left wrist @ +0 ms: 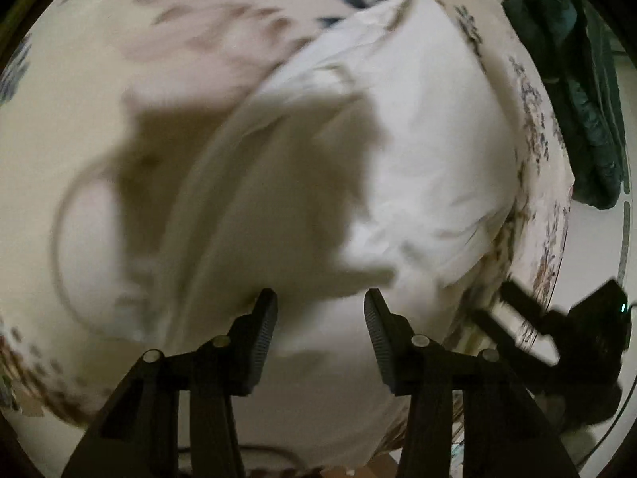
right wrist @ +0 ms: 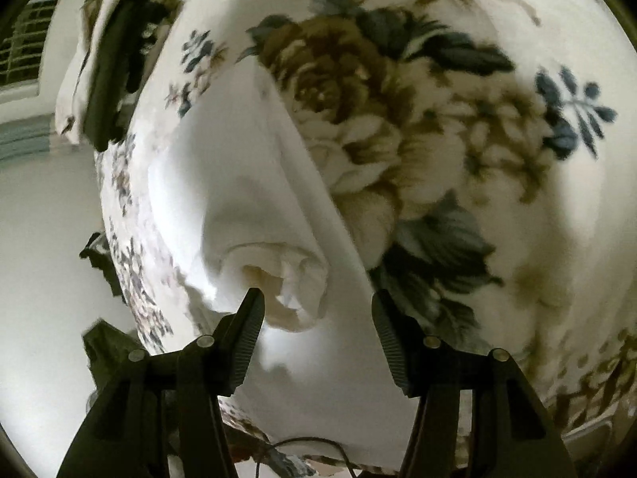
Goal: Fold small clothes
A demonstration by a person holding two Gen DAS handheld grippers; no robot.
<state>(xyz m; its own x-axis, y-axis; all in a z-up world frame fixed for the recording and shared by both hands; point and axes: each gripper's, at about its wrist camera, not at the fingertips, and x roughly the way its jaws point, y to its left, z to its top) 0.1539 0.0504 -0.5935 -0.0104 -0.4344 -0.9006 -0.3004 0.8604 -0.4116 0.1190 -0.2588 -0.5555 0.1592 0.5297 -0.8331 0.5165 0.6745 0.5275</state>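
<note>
While the left wrist view is smeared with blur, its nearest things still read: the left hand-held gripper (left wrist: 320, 302) points steeply down with its jaws standing apart, nothing pinched between the pads, and the white garment (left wrist: 418, 151) lies spread directly beneath and ahead of them. That garment rests on a floral bedsheet (left wrist: 207, 28), cream with brown roses and blue leaves, which covers the whole surface around it. A soft shadow falls across the cloth's middle. Off to the right in that view, the black frame of the other tool pokes in near the sheet's edge, and farther back a dark green cloth (left wrist: 589, 127) hangs or lies bunched beyond the edge.

From the right wrist view, the right hand-held gripper (right wrist: 316, 304) also has its jaws apart and empty; a rolled, bunched opening of the white garment sits just ahead, close by the left fingertip (right wrist: 253, 302), though contact I cannot tell. A thin dark cable (right wrist: 302, 448) loops below. Farther off, a window with blinds (right wrist: 24, 44) shows at upper left.
</note>
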